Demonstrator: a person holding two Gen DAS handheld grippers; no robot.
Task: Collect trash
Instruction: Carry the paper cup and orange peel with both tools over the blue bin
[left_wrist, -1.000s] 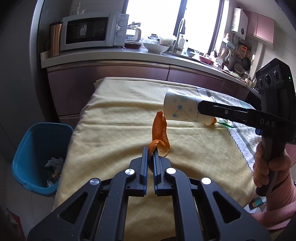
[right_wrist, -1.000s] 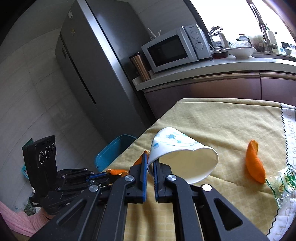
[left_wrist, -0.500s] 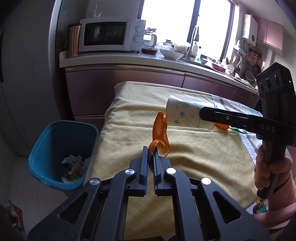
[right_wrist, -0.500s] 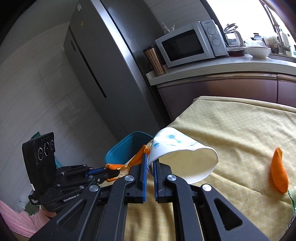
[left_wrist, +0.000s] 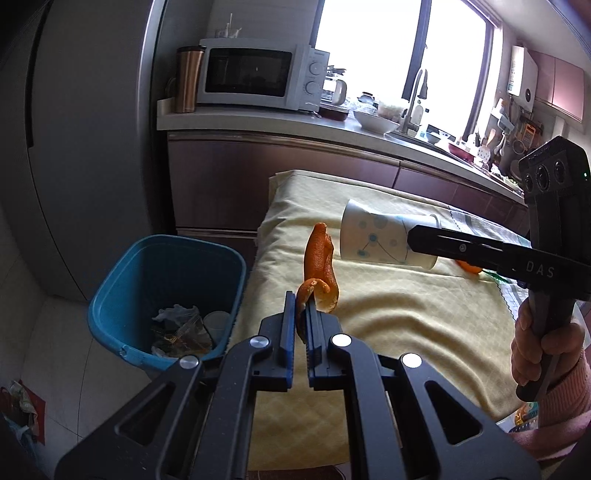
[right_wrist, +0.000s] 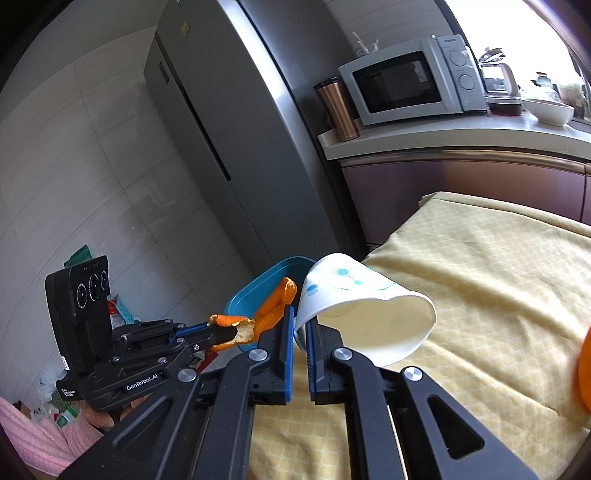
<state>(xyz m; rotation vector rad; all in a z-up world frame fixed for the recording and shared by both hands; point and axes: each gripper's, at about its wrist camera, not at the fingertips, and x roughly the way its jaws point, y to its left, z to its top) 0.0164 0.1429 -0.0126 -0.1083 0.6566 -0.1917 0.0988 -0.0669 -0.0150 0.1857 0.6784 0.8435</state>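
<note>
The left tongs (left_wrist: 300, 301) are clenched on a curled strip of orange peel (left_wrist: 319, 264), which stands up from the tips above the yellow cloth (left_wrist: 388, 314) on the counter (left_wrist: 280, 184). In the right wrist view the same peel (right_wrist: 258, 317) juts from the left tongs (right_wrist: 236, 334) just beside the right tongs.

The right tongs (right_wrist: 299, 321) are clenched on the rim of a white paper cup (right_wrist: 369, 321) with blue dots; the rim is squashed flat where the pads pinch it. The cup lies on its side in the air, its mouth toward the right camera. In the left view the cup (left_wrist: 376, 240) hangs over the cloth just right of the peel, and a hand (left_wrist: 543, 350) in a pink sleeve grips the right handle.

A blue bin (left_wrist: 162, 291) stands on the floor left of the counter, with crumpled trash and a cup inside. Both held things are near it but over the cloth's edge, not over the bin. Another orange piece (left_wrist: 467, 266) lies on the cloth behind the right tongs.
</note>
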